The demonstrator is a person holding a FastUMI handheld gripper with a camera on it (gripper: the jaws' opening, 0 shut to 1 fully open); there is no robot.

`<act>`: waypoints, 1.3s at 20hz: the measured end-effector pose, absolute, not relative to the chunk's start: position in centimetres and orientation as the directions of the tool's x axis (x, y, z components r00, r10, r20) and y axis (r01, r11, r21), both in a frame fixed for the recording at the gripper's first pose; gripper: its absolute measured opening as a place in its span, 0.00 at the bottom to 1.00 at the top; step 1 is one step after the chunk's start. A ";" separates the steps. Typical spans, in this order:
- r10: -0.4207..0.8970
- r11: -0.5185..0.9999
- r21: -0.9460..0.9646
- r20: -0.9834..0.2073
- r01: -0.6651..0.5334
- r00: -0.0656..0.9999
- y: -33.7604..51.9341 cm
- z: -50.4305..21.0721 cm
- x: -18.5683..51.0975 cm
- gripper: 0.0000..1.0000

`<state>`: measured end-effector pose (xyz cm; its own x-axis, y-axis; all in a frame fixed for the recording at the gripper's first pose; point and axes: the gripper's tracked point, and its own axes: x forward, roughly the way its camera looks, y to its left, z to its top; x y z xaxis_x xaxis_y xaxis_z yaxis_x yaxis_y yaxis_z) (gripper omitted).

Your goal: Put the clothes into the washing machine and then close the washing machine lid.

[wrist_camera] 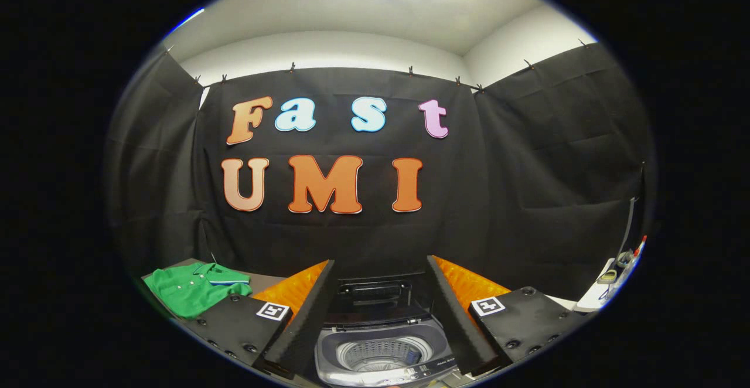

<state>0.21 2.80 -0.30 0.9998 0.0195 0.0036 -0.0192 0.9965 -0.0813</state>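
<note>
A small toy washing machine [381, 353] stands between my two fingers, its lid [375, 294] raised upright at the back and its round drum showing with nothing visible inside. A green polo shirt [193, 288] lies flat on the table to the left, beyond my left finger. My gripper [381, 271] is open, its fingers spread wide on either side of the machine and touching nothing.
The grey table top [263, 279] runs back to the black cloth wall. At the far right a white surface [597, 294] carries some small tools and a cable.
</note>
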 end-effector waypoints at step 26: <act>0.315 0.944 -0.075 -0.075 -0.321 0.946 25.8 -0.5 2.7 0.98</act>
<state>2.68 25.81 -0.52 0.9460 0.3155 -0.0749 -0.3208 0.9442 -0.0748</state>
